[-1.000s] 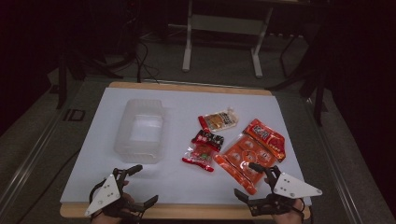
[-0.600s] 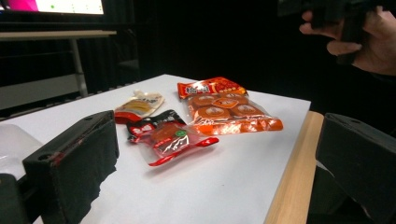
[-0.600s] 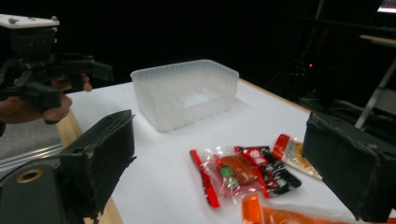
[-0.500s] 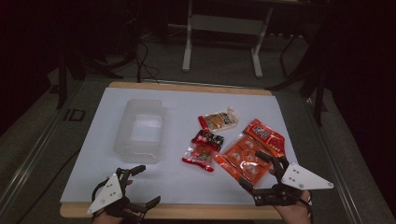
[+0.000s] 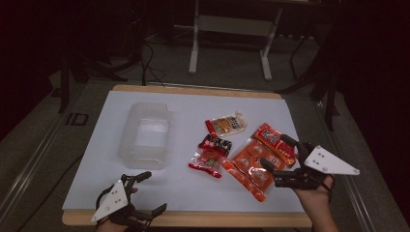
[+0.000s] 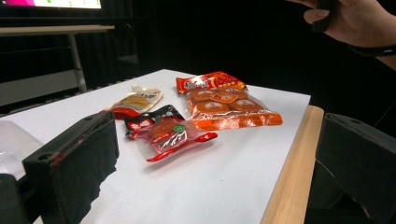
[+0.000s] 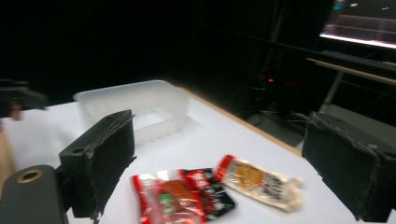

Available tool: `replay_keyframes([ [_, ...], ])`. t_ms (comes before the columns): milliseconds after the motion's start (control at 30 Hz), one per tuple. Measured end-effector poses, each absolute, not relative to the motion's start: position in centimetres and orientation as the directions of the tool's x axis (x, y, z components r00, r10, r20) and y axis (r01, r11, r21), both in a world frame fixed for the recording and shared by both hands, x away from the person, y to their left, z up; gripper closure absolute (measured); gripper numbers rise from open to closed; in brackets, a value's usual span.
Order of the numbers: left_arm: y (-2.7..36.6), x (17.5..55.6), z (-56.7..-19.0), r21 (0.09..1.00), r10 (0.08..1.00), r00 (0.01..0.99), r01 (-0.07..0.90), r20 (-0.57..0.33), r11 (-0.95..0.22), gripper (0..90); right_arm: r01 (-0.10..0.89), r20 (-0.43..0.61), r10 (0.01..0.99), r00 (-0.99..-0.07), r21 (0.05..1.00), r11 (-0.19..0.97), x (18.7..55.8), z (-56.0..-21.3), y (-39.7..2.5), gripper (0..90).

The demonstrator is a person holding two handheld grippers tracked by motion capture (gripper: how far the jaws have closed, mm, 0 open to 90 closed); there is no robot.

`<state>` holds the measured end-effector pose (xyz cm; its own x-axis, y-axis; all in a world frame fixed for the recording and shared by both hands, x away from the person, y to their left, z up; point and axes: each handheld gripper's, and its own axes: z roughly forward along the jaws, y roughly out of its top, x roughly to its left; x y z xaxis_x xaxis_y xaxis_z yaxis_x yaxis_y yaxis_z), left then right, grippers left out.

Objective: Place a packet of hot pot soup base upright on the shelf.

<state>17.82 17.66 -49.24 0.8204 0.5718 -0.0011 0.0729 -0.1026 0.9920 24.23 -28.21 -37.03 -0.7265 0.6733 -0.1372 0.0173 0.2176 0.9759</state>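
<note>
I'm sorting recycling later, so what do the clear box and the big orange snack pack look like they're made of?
The clear box looks like thin, frosted translucent plastic: the white table surface shows faintly through its walls. The big orange snack pack seems to be glossy plastic film with a clear window over round pieces; it glints and its sealed edges look crimped. The exact plastic type can't be told.

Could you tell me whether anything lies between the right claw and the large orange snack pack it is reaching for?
Nothing visible does. The right claw hovers open right over the orange pack; the other packets lie to its left, out of the way.
</note>
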Motion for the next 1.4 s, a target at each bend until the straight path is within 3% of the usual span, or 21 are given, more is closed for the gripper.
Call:
replay_keyframes([
  [600,17.6,17.9,-49.3,0.993,0.564,0.826,0.071,-0.004,-0.097,0.0,0.106,-0.099,0.788,-0.608,0.973,0.204,30.1,-37.1,-32.3,9.5],
  [1400,17.4,18.0,-49.5,0.991,0.553,0.833,0.082,-0.009,-0.107,0.0,0.373,0.004,0.908,-0.42,0.912,0.168,35.5,-44.8,-37.6,12.4],
])
